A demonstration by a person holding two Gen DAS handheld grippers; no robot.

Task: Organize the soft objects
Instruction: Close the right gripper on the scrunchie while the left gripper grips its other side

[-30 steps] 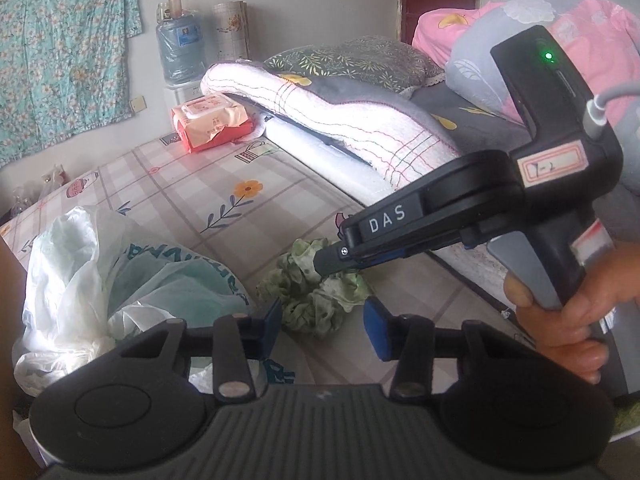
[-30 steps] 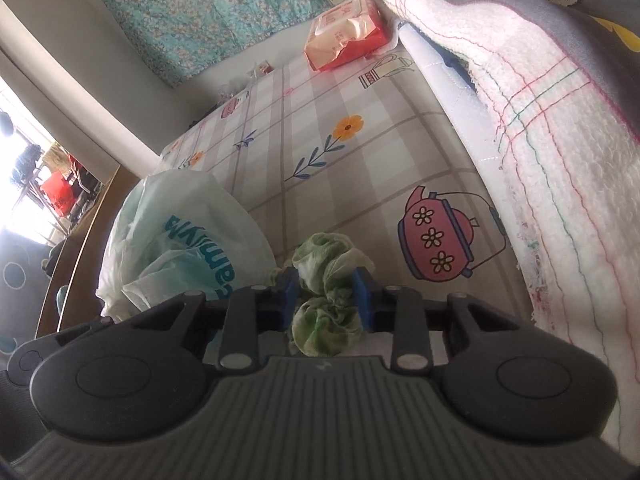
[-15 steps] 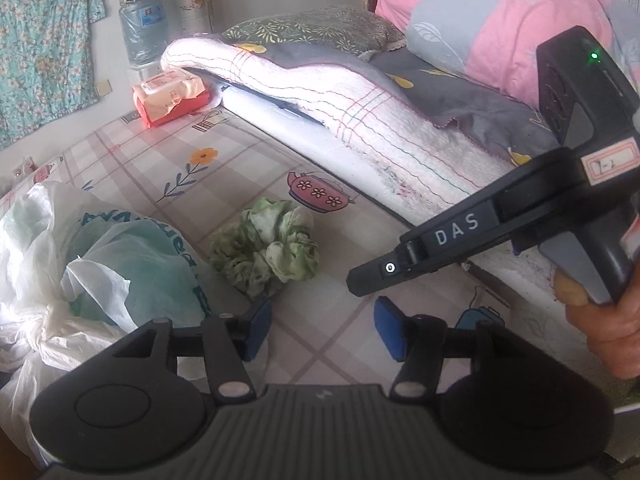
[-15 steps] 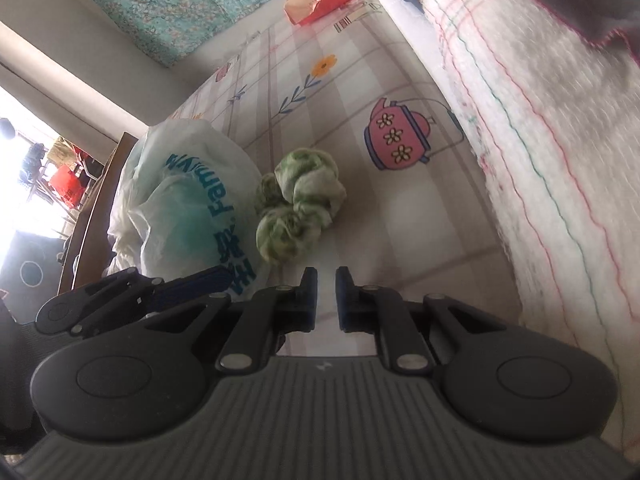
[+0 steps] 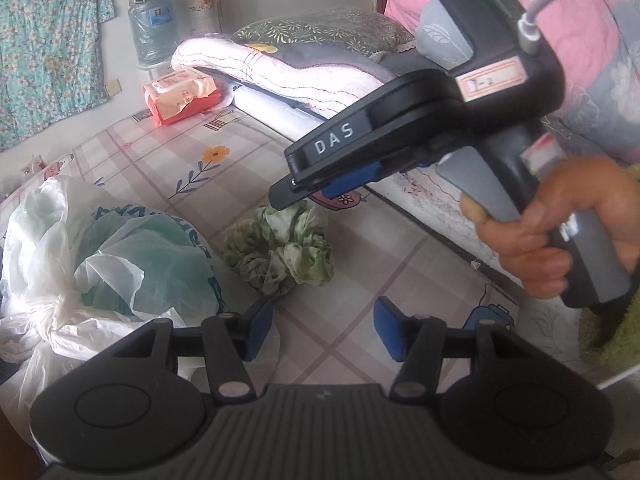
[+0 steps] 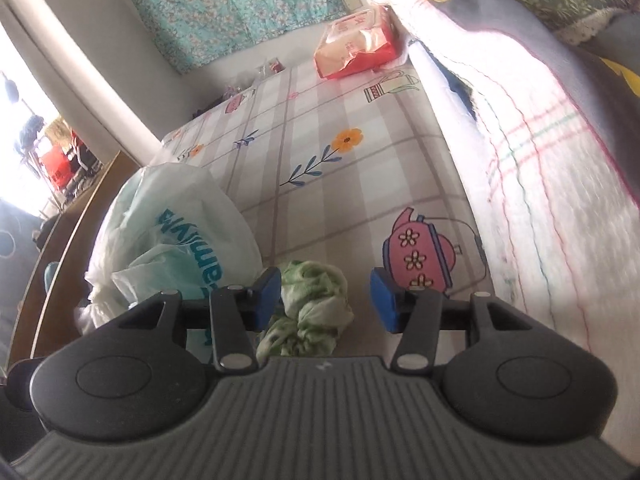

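A checked tablecloth [image 5: 352, 264] with flower and teapot prints covers the surface. At the left of both views sits a crumpled white plastic bag [image 5: 100, 256] with teal lettering, its side touching the green cloth. A red-and-pink pack of wipes [image 5: 182, 96] lies at the upper left of the left wrist view, near the far wall, with a water bottle [image 5: 152, 28] behind it. Along the right side runs a stack of folded bedding: a white towel with coloured stripes [image 6: 540, 184], a grey blanket and a pink quilt [image 5: 580, 36] above it.

The crumpled green cloth [image 5: 280, 250] lies on the tablecloth at the centre of the left wrist view, just beyond the left gripper [image 5: 320, 330], whose blue pads stand apart with nothing between them.

The right gripper [image 6: 326, 298], held by a hand [image 5: 560, 236] at the right of the left wrist view, hangs over the cloth. Its jaws are opening; the cloth sits between them, close against the left pad [image 6: 270, 294] and clear of the right pad. Whether the left pad touches it cannot be told.
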